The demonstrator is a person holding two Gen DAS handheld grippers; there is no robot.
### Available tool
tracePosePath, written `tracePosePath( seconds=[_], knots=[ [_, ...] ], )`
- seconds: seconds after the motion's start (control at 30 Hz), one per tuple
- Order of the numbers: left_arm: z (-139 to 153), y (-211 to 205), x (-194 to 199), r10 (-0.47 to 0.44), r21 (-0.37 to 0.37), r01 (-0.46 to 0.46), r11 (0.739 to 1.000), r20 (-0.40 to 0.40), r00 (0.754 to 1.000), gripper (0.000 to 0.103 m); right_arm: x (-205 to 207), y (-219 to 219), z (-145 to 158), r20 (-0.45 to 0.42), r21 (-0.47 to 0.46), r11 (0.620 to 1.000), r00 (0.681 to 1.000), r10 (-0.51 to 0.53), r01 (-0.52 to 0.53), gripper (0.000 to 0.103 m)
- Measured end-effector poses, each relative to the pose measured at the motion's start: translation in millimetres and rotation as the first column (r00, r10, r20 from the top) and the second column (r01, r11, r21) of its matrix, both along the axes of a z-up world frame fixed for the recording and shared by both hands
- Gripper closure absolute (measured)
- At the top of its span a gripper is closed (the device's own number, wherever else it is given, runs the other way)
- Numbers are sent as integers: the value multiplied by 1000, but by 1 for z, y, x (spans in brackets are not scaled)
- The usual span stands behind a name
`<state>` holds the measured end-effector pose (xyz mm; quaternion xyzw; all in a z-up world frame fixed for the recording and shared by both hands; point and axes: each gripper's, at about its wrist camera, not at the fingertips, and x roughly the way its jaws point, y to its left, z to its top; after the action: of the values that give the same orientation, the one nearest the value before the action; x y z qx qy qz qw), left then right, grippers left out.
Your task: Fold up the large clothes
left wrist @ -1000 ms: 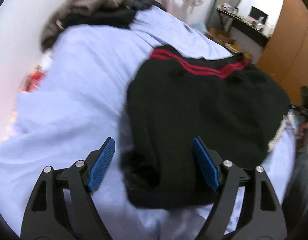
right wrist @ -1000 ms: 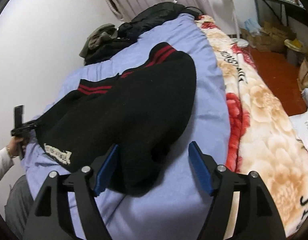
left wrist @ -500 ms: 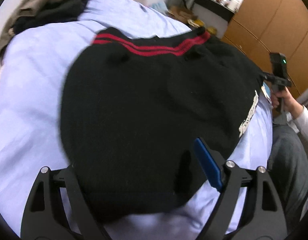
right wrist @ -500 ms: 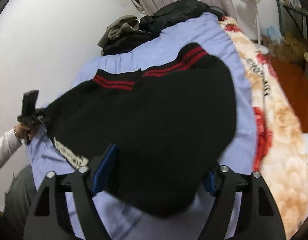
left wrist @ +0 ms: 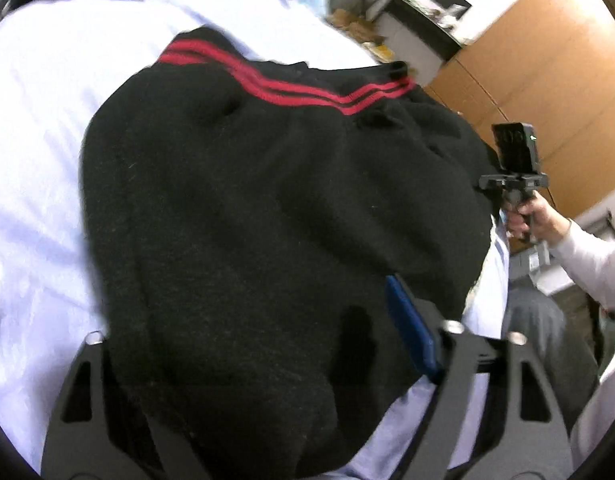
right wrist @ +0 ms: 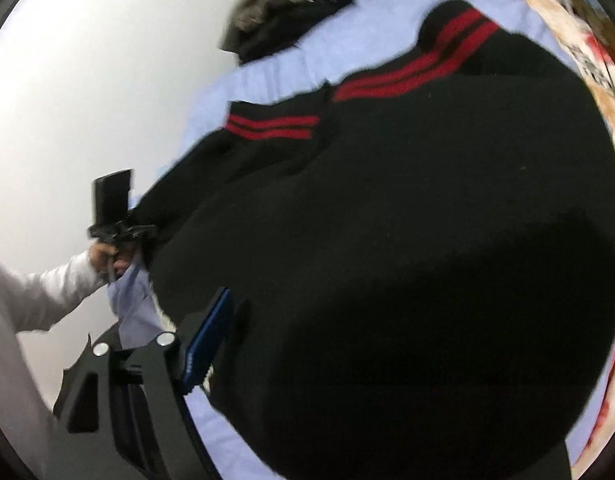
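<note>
while the black sweater with 2 red stripes lies bunched on the pale blue sheet, folding looks barely begun. left gripper: spread wide, fabric lying between the jaws. right gripper: 1 blue pad visible, spread undeterminable.

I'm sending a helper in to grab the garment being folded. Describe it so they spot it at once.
Start at the bed with the pale blue sheet. Spread across the middle of it lies a black knit sweater, with both grippers at its near edge. Two thin red stripes along its far hem set it apart from the heap of dark and grey-brown clothes by the wall.
</note>
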<state>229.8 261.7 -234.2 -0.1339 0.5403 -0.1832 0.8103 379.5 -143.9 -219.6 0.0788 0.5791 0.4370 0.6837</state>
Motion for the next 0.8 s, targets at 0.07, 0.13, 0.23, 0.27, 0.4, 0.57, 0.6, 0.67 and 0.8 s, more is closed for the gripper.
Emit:
tracePosePath(
  seconds=[0.07,0.13,0.23,0.27,0.4,0.57,0.6,0.67,0.8],
  knots=[
    [2,20,7,137,-5,-139,990,-134,981,89,7,-11,6,-124,-20,994,987,-105,104,66],
    [20,31,5,186,-111,-209,972,-188,964,94,2,-12,26,-175,-59,988,973,-148,140,76],
    [66,15,5,131,-158,-168,973,-219,967,95,-6,1,72,-221,-54,989,964,-146,137,83],
    [78,5,5,96,-154,-132,979,-222,970,95,-8,11,94,-232,-55,989,962,-146,137,83],
    [125,-23,15,-1,-211,-56,976,-260,966,95,-9,41,164,-254,-46,986,953,-165,158,85],
    [170,-4,30,8,-264,-76,962,-251,968,95,2,41,210,-267,-37,975,938,-222,220,86],
    [177,4,33,16,-268,-86,960,-252,967,95,4,38,213,-274,-39,972,933,-232,230,86],
    [186,15,39,30,-272,-103,957,-260,965,95,7,28,215,-307,-26,966,918,-252,257,86],
    [212,30,54,72,-289,-148,946,-257,964,95,22,14,222,-346,5,962,903,-255,274,86]
  ],
)
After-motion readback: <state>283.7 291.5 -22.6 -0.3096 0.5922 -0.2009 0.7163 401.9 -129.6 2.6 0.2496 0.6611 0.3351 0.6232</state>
